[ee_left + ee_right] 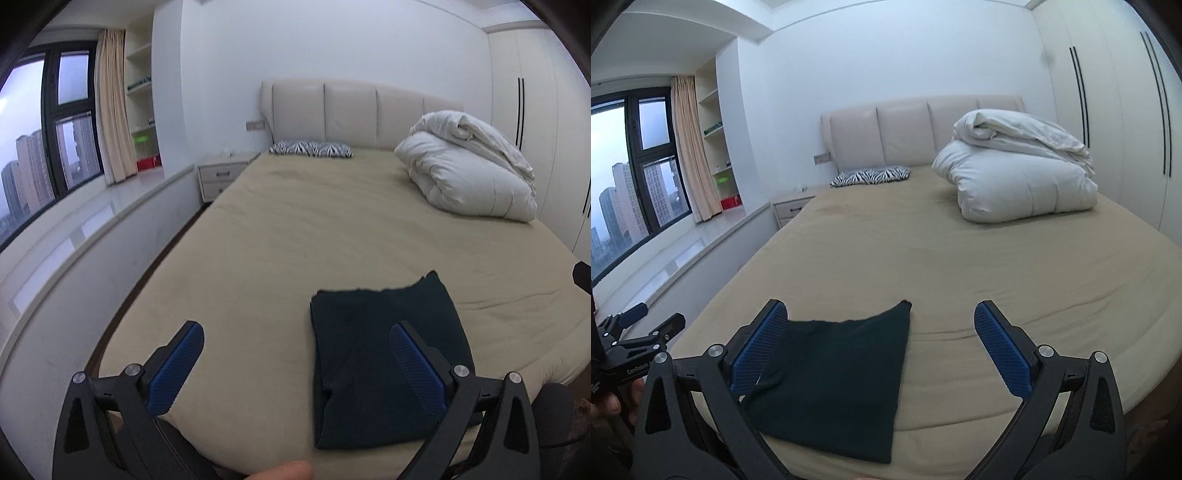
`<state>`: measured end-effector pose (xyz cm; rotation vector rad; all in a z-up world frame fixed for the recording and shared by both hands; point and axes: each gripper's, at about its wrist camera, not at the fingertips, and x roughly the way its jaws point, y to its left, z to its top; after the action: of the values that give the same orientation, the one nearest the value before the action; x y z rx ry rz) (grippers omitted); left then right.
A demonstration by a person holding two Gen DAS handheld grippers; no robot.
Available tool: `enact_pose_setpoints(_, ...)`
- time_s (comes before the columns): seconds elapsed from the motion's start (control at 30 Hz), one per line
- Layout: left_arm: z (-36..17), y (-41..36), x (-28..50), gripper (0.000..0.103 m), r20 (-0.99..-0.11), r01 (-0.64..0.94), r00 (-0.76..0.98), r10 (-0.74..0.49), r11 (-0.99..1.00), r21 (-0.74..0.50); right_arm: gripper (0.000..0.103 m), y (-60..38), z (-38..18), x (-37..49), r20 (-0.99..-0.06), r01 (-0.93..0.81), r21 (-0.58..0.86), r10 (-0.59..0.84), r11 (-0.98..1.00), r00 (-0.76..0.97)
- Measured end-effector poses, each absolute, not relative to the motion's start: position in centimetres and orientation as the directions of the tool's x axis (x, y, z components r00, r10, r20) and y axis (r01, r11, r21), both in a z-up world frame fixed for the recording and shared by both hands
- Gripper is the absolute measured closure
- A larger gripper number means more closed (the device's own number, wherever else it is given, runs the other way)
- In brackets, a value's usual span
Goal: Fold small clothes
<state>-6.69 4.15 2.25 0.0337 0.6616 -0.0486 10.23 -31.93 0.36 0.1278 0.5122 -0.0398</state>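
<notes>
**Dark cloth folded at the bed's foot, both claws spread and empty**

Dark green, near black, the folded garment [384,354] lies flat on the tan sheet of the bed [314,229], close to the near edge. It looks squared into a tidy rectangle, though its far edge is uneven and one corner pokes out.

The left claw [297,354] hangs over the near end of the bed with its jaws spread wide and nothing between the blue pads; one pad [417,369] hovers over the cloth without, as far as I can tell, pressing it. The right claw [881,343] is likewise wide apart and pinching nothing, the garment showing below and between its jaws.

What could go wrong: the bundle sits so near the mattress edge that a brush from either claw could drag it off onto the floor. A textured pad catching the top layer on the way past could peel the fold open. The soft mattress gives little firm backing, so any further pressing might skew the layers rather than flatten them.

Containers: none sit on the bed. The nightstand [218,177] drawers are shut, their contents hidden. The wall shelves [142,88] hold a few small items too blurred to name. The wardrobe [1115,122] doors are closed.
</notes>
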Motion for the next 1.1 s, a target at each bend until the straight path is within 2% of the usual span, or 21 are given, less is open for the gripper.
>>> enact_pose_setpoints(0.13,-1.3,4.0,-5.9,0.0,-0.708,0.042,0.706,0.01,0.998,0.056,0.0,-32.0,-3.4,12.1,-0.621,0.102,0.146,0.011,0.984,0.783)
enact_pose_setpoints(0.23,-3.2,4.2,-5.5,0.0,-0.76,0.043,0.649,-0.01,0.999,0.024,0.0,-32.1,-6.3,13.1,-0.684,0.125,0.15,0.012,0.981,0.729)
enact_pose_setpoints(0.37,-4.0,4.0,-5.5,0.0,-0.773,0.042,0.634,-0.005,0.999,0.027,0.0,-31.7,-8.9,13.9,-0.741,0.142,0.123,-0.004,0.982,0.671)
enact_pose_setpoints(0.67,-3.7,3.8,-5.9,0.0,-0.786,0.049,0.618,-0.015,0.999,0.019,0.0,-30.0,-13.3,14.8,-0.789,0.11,0.045,-0.032,0.993,0.614)
enact_pose_setpoints(1.1,-4.1,3.9,-5.9,0.0,-0.796,0.039,0.605,-0.013,0.999,0.014,0.0,-29.5,-14.3,15.0,-0.809,0.09,0.039,-0.021,0.995,0.587)
